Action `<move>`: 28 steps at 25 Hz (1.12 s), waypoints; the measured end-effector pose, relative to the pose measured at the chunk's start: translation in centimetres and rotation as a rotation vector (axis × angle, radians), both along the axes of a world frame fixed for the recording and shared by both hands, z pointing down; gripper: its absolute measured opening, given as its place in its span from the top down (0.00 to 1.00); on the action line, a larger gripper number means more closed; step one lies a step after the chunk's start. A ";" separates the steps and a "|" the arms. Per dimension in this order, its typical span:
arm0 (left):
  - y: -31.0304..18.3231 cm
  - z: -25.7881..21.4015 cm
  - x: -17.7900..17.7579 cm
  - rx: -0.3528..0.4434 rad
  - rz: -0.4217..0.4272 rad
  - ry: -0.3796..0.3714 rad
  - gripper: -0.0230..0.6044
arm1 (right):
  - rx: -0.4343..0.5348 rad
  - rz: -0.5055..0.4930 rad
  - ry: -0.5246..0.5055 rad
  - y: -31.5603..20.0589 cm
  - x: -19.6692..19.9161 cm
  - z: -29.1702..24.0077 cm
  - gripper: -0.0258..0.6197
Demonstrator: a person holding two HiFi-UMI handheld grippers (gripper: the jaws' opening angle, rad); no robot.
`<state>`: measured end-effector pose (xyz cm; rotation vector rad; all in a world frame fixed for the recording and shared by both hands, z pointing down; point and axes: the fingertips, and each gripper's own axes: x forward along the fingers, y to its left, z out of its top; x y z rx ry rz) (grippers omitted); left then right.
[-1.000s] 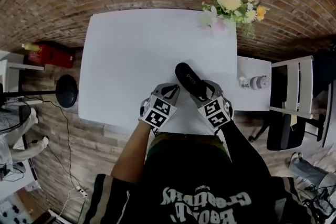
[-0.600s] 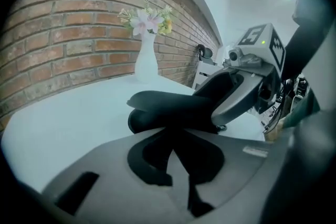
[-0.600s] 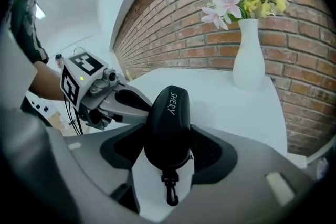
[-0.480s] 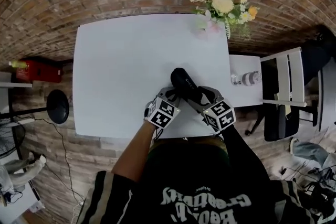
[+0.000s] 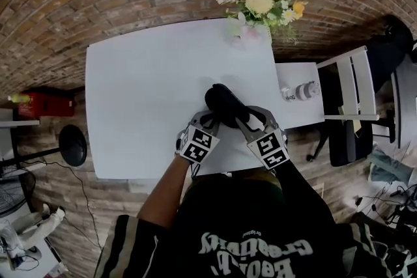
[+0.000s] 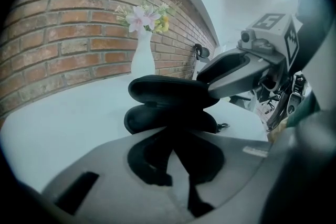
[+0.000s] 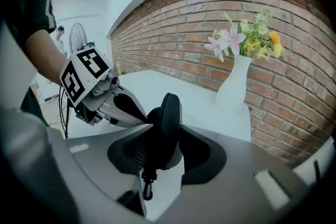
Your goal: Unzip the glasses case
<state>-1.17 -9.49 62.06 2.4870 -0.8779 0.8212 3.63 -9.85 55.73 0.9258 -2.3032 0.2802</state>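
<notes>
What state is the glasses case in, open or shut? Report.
Partly open: the left gripper view shows the glasses case with its halves gaping apart.

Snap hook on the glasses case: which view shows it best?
Right gripper view: the snap hook hangs close below the glasses case. Left gripper view shows it tiny; head view, not at all.

Right tongs (image 7: 167,147) have just closed onto the glasses case (image 5: 225,104), raising it.

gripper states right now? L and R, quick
Left gripper: shut, tips at the glasses case; whether they pinch any part of it cannot be told.
Right gripper: jaws have just been closing, now shut on the glasses case.
</notes>
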 end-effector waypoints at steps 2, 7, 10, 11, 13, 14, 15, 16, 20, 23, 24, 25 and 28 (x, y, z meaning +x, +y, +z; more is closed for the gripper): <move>0.0 0.0 0.1 0.000 -0.003 0.008 0.96 | 0.011 0.031 -0.004 -0.6 0.8 -0.2 0.72; 0.1 0.3 0.0 -0.005 0.005 -0.003 0.96 | 0.058 0.127 0.050 -2.7 3.5 -0.2 0.88; 0.2 0.6 -0.1 -0.013 -0.003 -0.002 0.96 | 0.037 0.148 0.076 -3.7 4.7 0.8 0.91; 0.2 0.6 -0.1 -0.013 -0.007 0.001 0.96 | 0.026 0.152 0.084 -3.9 4.9 1.3 0.91; 0.2 0.5 -0.1 -0.013 -0.013 0.005 0.96 | 0.001 0.159 0.101 -4.3 5.4 2.2 0.91; 0.1 0.5 -0.1 -0.013 -0.015 0.005 0.96 | -0.013 0.162 0.114 -4.4 5.6 2.7 0.91; 0.1 0.5 -0.1 -0.013 -0.016 0.006 0.96 | -0.028 0.166 0.128 -4.6 5.8 3.3 0.91; 0.1 0.5 -0.1 -0.014 -0.018 0.007 0.96 | -0.045 0.170 0.142 -4.6 5.9 3.9 0.91; 0.1 0.6 -0.1 -0.016 -0.034 0.010 0.96 | -0.140 0.200 0.167 -4.6 6.6 6.2 0.91; 0.0 0.6 -0.1 -0.017 -0.053 0.014 0.96 | -0.182 0.232 0.130 -4.6 6.8 6.8 0.91; -0.1 0.7 -0.1 -0.017 -0.061 0.019 0.96 | -0.188 0.235 0.121 -4.7 6.8 6.8 0.91; -0.1 0.7 -0.2 -0.016 -0.067 0.026 0.96 | -0.191 0.234 0.117 -4.7 6.8 6.8 0.91; 0.0 0.8 -0.3 -0.024 -0.079 0.027 0.96 | -0.197 0.233 0.113 -4.7 6.7 6.8 0.91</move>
